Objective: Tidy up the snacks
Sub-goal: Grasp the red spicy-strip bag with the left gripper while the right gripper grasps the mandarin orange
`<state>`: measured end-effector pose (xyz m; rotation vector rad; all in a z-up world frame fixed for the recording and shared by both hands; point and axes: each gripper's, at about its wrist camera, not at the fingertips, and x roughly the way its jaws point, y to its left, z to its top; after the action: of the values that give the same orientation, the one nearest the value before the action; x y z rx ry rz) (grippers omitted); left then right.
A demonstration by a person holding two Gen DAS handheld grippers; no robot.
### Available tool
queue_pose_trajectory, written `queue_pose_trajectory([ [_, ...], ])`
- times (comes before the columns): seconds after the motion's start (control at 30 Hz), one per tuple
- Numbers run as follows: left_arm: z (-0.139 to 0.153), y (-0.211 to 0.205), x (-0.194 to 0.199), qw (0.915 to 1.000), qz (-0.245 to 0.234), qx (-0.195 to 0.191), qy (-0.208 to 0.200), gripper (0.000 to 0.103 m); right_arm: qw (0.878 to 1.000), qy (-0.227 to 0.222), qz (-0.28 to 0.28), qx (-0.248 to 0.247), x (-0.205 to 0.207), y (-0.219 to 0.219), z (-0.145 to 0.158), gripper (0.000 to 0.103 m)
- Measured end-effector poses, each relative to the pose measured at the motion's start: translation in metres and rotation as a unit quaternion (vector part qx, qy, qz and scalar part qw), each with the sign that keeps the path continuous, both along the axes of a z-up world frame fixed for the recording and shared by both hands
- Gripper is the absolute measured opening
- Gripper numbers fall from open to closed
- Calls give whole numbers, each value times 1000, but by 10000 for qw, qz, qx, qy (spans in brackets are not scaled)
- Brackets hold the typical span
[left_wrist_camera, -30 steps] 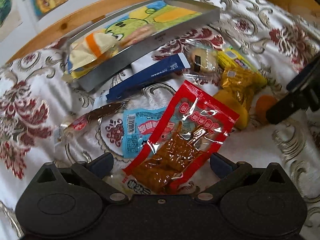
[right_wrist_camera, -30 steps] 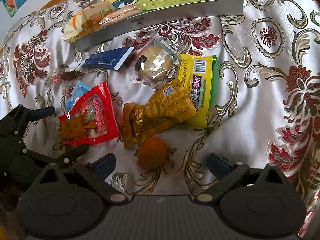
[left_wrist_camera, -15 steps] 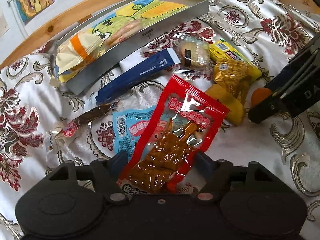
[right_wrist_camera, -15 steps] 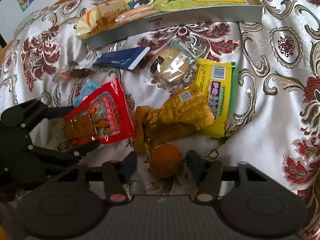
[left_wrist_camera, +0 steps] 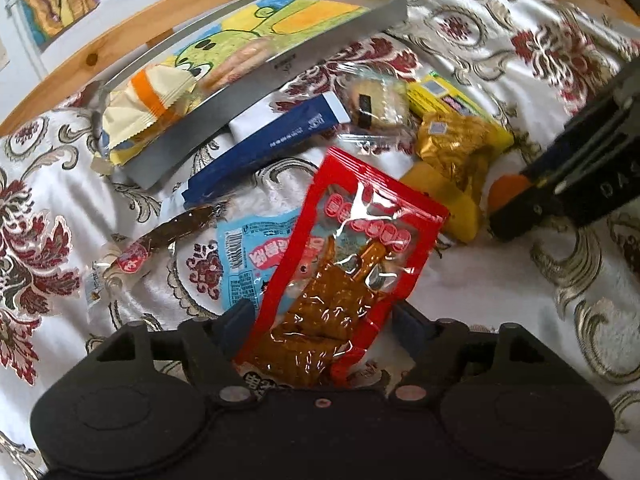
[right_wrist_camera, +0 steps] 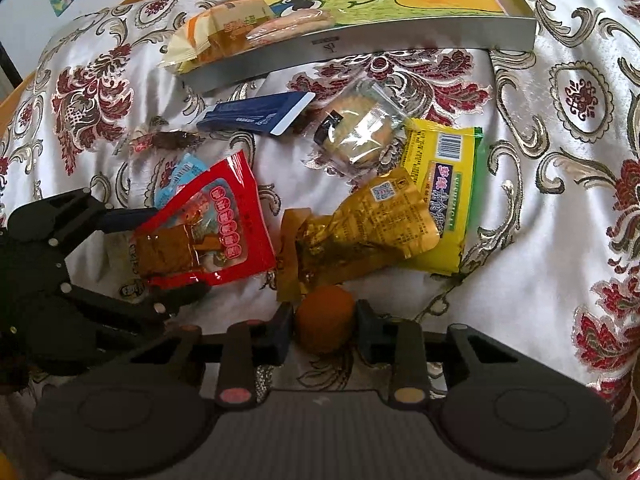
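Note:
My left gripper [left_wrist_camera: 322,320] is shut on the lower end of a red packet [left_wrist_camera: 360,240] of brown snack pieces, which lies over a light-blue packet [left_wrist_camera: 248,256]. The right wrist view shows the same grip [right_wrist_camera: 160,252] on the red packet [right_wrist_camera: 216,216] at the left. My right gripper [right_wrist_camera: 322,328] is shut on a round orange snack [right_wrist_camera: 324,316] on the cloth. A silver tray [right_wrist_camera: 360,40] with a cartoon picture inside stands at the back. It holds a cream-and-orange packet [right_wrist_camera: 224,28] and a pale cracker packet [right_wrist_camera: 296,24].
Loose on the patterned cloth lie a dark-blue stick packet [right_wrist_camera: 256,118], a clear-wrapped biscuit [right_wrist_camera: 360,132], a yellow-green packet [right_wrist_camera: 444,184], a gold packet [right_wrist_camera: 360,232] and a brown stick in clear wrap [right_wrist_camera: 168,140]. A wooden edge [left_wrist_camera: 120,48] runs behind the tray.
Both grippers went from wide open to shut: the left's fingers came in onto the red packet, the right moved forward and shut around the orange snack.

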<state>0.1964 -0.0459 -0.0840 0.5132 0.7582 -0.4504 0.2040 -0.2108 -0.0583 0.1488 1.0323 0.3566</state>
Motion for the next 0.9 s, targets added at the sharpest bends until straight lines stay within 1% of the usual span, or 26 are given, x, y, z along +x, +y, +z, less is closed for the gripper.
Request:
queue_pose_trajectory([
  [0.13, 0, 1, 2, 10000, 12, -5, 46, 79, 10000, 7, -11, 19, 1, -1, 0, 36],
  [0.23, 1, 1, 1, 10000, 11, 59, -21, 72, 10000, -29, 18, -19, 1, 0, 0, 37],
  [0.3, 3, 0, -2, 9999, -16, 115, -125, 64, 9999, -97, 67, -51, 0, 2, 1, 37],
  [0.37, 4, 0, -4, 9997, -1, 131, -208, 61, 9997, -182, 136, -115, -2, 4, 3, 37],
  [0.47, 7, 2, -4, 9998, 77, 15, -174, 59, 9977, -433, 338, -386, -6, 14, 6, 37],
  [0.53, 10, 3, -6, 9997, 137, -79, -175, 56, 9935, -712, 563, -693, -13, 23, 9, 37],
  [0.63, 15, 6, -7, 9992, 232, -281, -167, 52, 9848, -1092, 900, -1009, -23, 36, 13, 37],
  [0.7, 16, 7, -7, 9988, 296, -372, -143, 51, 9789, -1270, 1057, -1201, -29, 44, 14, 37],
  [0.83, 18, 9, -7, 9982, 421, -406, -164, 49, 9649, -1578, 1324, -1630, -39, 56, 13, 37],
  [0.9, 20, 10, -7, 9975, 480, -489, -156, 47, 9602, -1690, 1394, -1736, -42, 60, 13, 37],
])
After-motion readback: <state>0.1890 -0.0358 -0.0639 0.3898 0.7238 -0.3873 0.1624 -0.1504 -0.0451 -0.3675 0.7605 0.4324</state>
